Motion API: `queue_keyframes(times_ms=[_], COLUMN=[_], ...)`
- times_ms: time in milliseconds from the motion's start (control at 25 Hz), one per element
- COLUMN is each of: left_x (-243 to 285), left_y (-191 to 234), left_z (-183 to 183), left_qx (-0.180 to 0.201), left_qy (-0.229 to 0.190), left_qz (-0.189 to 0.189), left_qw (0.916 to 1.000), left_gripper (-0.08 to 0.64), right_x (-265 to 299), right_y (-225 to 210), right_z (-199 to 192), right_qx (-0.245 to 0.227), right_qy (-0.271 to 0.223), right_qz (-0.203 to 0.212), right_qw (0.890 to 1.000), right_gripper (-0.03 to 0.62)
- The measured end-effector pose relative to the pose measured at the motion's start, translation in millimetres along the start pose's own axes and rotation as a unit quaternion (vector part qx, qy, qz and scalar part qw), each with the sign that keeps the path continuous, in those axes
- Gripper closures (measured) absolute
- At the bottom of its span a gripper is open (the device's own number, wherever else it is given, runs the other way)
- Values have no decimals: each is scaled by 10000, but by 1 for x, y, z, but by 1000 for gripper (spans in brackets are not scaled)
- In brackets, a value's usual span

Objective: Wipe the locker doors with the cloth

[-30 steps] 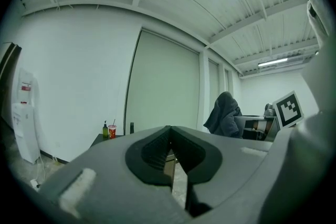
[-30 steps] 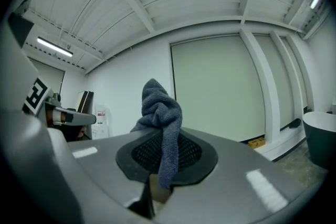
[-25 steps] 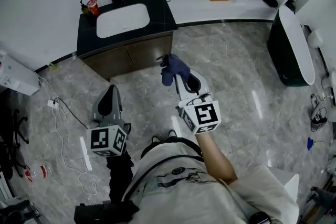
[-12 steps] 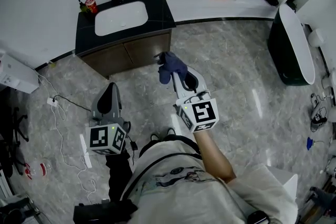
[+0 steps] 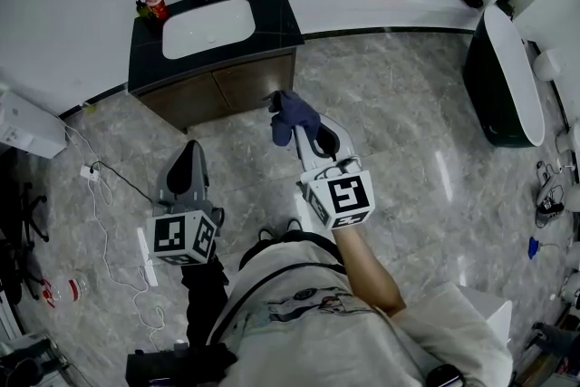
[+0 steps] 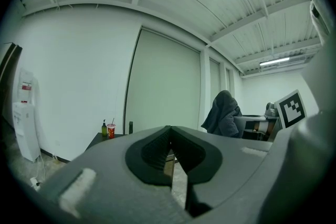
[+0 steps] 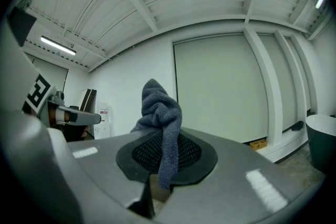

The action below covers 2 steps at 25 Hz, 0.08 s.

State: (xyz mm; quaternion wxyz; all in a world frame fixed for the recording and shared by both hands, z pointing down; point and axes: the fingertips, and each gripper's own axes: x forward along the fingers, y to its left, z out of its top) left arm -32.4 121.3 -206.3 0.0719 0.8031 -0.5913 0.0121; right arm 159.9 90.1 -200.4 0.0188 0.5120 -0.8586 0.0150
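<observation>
A blue-grey cloth hangs bunched from my right gripper, whose jaws are shut on it, out over the floor just in front of the brown cabinet doors under the sink counter. In the right gripper view the cloth rises between the pads and droops over them, with the right gripper closed on its lower fold. My left gripper hangs lower left, apart from the cabinet, shut with nothing in it. In its own view the left gripper has its pads together, and the cloth shows at the right.
A black counter with a white basin and a red cup stands against the wall. A dark bin with a white lid is at the right. Cables trail on the marble floor at the left.
The right gripper with the cloth has drifted slightly left, towards the cabinet. The left gripper has hardly moved.
</observation>
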Motion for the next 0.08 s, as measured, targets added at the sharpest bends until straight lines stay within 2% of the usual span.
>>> queue_keyframes(times_ms=[80], left_x=[2], left_y=[0], left_z=[0], left_qx=[-6], left_qy=[13], left_qz=[-5], left_qw=[10000], left_gripper=[561], right_x=[0], right_y=[-2], right_z=[-1], right_qx=[14], right_qy=[19], right_qz=[-21], right_qw=[10000], right_gripper=[558])
